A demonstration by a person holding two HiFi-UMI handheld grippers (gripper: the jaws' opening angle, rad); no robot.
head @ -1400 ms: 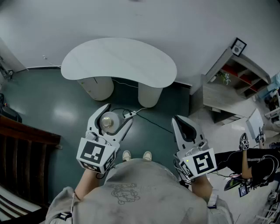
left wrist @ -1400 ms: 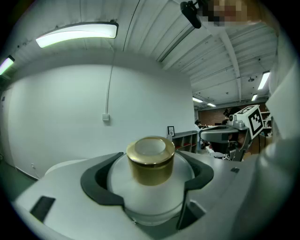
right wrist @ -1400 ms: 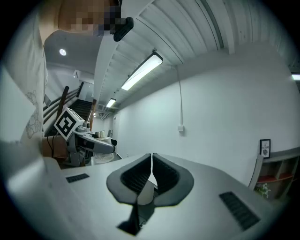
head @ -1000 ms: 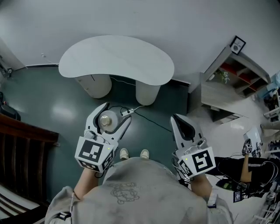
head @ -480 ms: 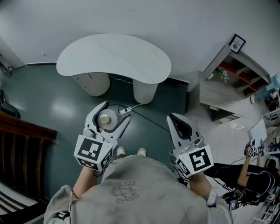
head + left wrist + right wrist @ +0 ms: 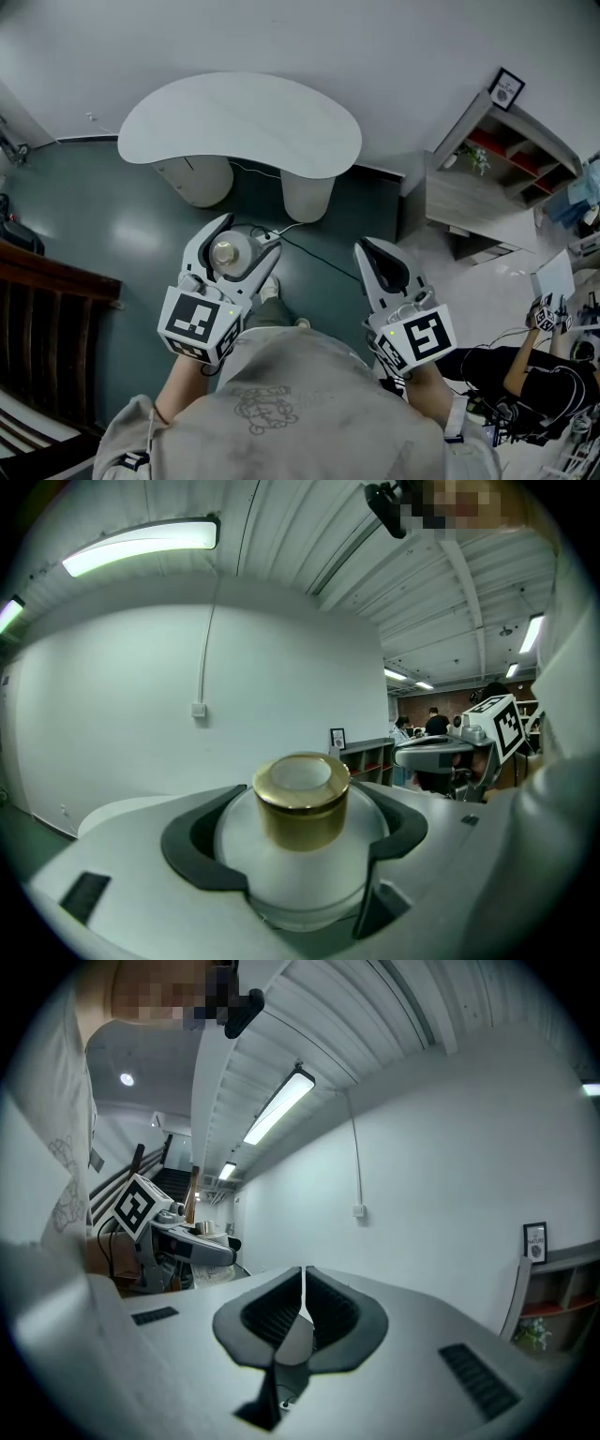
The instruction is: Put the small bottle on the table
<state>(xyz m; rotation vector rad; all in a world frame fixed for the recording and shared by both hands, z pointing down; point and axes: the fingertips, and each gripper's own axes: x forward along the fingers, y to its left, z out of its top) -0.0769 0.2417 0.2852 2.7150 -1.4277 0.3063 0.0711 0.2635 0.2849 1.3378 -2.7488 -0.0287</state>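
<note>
A small frosted white bottle [image 6: 298, 841] with a gold cap [image 6: 301, 797] sits upright between the jaws of my left gripper [image 6: 232, 251], which is shut on it; from the head view the bottle [image 6: 227, 254] shows as a pale round top over the dark green floor. The white kidney-shaped table [image 6: 240, 124] stands ahead of both grippers, its top bare. My right gripper [image 6: 380, 266] is held level with the left one, its black pads [image 6: 302, 1313] pressed together on nothing.
Two rounded white table legs [image 6: 306, 197] and a black cable [image 6: 319, 258] on the floor lie ahead. A grey shelf unit [image 6: 487, 173] stands at the right, dark wooden stairs [image 6: 47, 319] at the left. Another person [image 6: 525, 361] is at the lower right.
The whole view has drifted slightly toward the table. One foot has stepped forward under the left gripper. Both grippers keep their grip and spacing.
</note>
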